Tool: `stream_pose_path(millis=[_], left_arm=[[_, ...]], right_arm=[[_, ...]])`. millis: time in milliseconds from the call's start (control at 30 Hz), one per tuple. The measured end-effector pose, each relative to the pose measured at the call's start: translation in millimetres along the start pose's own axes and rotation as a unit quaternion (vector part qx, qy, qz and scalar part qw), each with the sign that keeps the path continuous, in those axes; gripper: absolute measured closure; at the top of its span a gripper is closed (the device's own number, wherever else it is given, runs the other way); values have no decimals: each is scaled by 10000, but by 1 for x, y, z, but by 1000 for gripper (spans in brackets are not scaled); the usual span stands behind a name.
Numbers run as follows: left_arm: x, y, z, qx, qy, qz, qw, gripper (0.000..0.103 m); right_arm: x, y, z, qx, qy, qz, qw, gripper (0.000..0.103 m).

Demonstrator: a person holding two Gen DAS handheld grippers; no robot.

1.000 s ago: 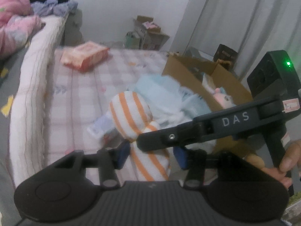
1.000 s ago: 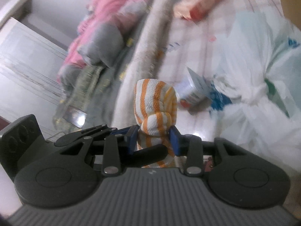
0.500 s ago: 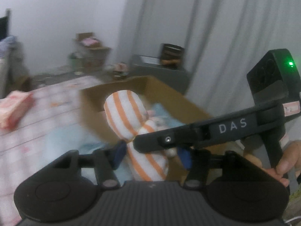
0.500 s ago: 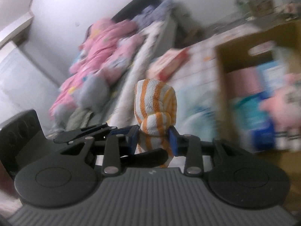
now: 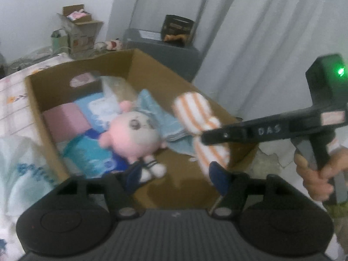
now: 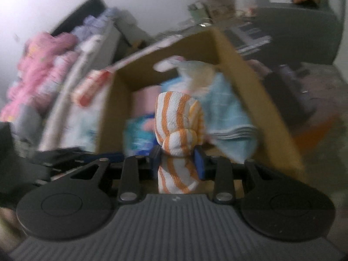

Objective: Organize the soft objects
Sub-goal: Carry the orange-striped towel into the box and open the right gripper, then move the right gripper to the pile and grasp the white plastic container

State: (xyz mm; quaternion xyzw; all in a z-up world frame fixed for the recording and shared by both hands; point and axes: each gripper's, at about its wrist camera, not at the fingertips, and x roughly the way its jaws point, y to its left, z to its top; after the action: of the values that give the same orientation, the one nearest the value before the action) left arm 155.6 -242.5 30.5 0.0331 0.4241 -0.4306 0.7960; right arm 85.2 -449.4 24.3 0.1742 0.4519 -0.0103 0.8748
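The left gripper [image 5: 176,178] is opening and has let go of the striped towel [image 6: 178,128], which was between its pads a second ago. The right gripper [image 6: 177,159] stays clamped on it, now over the cardboard box [image 5: 152,65], ready to drop.

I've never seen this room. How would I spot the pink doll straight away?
Find the open cardboard box on the bed. Inside it, the doll lies on the blue packets, next to a folded blue towel. It is the only thing there with a big round pink head and small white feet.
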Motion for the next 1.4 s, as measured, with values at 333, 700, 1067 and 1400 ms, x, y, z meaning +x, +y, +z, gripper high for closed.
stream_pose_path(millis=[333, 700, 1067, 1400], left_arm=[[-45, 40, -4, -383, -264, 373, 9982, 33], [-99, 70, -33, -624, -680, 698, 9933, 33], [-173, 132, -97, -1167, -1200, 1738, 9705, 32], [-162, 185, -133, -1784, -1019, 2379, 9493, 41]], right_arm=[[52, 4, -10, -1321, 916, -1496, 9756, 68], [15, 30, -6, -1057, 497, -1166, 9863, 62], [1, 146, 11, -1061, 67, 1000, 9893, 59], [70, 264, 31, -1248, 685, 2192, 9652, 59]])
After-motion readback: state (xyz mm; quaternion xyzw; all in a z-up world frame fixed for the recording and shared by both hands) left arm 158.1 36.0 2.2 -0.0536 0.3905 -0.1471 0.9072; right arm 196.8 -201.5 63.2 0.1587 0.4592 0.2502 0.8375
